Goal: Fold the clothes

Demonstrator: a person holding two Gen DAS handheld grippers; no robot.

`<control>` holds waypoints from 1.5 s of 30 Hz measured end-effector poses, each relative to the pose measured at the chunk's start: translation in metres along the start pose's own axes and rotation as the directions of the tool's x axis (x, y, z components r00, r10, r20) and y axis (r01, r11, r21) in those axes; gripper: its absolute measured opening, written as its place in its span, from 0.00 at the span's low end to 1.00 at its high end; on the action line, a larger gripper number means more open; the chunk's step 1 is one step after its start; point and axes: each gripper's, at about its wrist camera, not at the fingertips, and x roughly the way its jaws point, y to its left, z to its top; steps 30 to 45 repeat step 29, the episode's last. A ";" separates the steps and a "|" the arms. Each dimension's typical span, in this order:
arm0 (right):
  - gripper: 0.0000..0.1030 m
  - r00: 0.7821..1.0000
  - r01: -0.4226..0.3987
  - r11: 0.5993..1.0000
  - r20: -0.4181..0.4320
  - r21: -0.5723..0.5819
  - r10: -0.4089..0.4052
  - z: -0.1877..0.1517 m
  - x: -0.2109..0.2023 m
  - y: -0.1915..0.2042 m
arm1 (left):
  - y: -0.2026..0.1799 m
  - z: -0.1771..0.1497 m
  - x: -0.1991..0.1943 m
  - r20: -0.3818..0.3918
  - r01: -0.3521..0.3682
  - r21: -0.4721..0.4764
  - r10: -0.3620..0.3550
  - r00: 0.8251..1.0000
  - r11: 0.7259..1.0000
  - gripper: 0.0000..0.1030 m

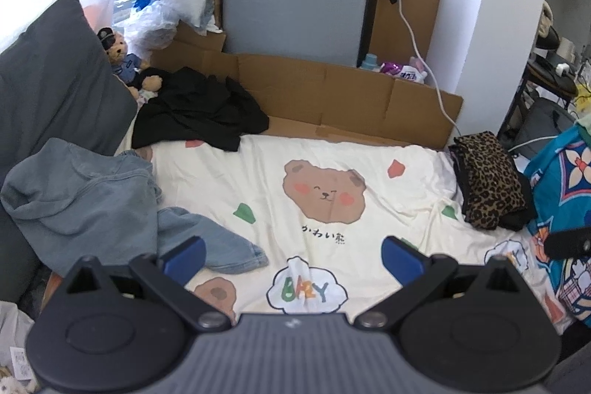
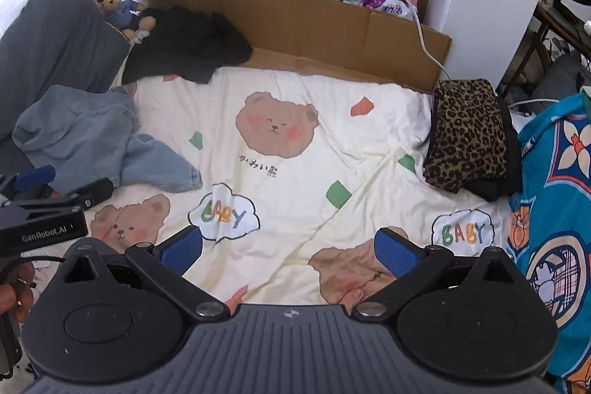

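Blue denim garment (image 1: pixel 92 202) crumpled on bear-print sheet (image 1: pixel 388 209), left gripper (image 1: pixel 293 259) and right gripper (image 2: pixel 288 248) jaws apart, empty

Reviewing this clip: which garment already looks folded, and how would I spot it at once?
Start from the cream bear-print bedsheet and follow it to its right edge, next to the bright blue patterned cloth. The leopard-print garment sits there as a compact stack on something black. The crumpled blue denim and black clothing lie loose.
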 end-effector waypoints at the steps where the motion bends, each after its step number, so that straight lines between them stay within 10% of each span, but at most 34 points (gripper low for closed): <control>1: 0.99 1.000 0.001 1.000 0.004 0.003 -0.001 0.000 0.001 0.000 | 0.000 0.000 0.000 0.002 -0.006 0.004 0.006 1.000 1.000 1.00; 45: 0.99 0.999 -0.047 0.997 0.000 0.057 0.048 0.003 0.000 -0.005 | 0.011 0.001 0.011 -0.024 0.017 -0.005 -0.017 1.000 1.000 0.99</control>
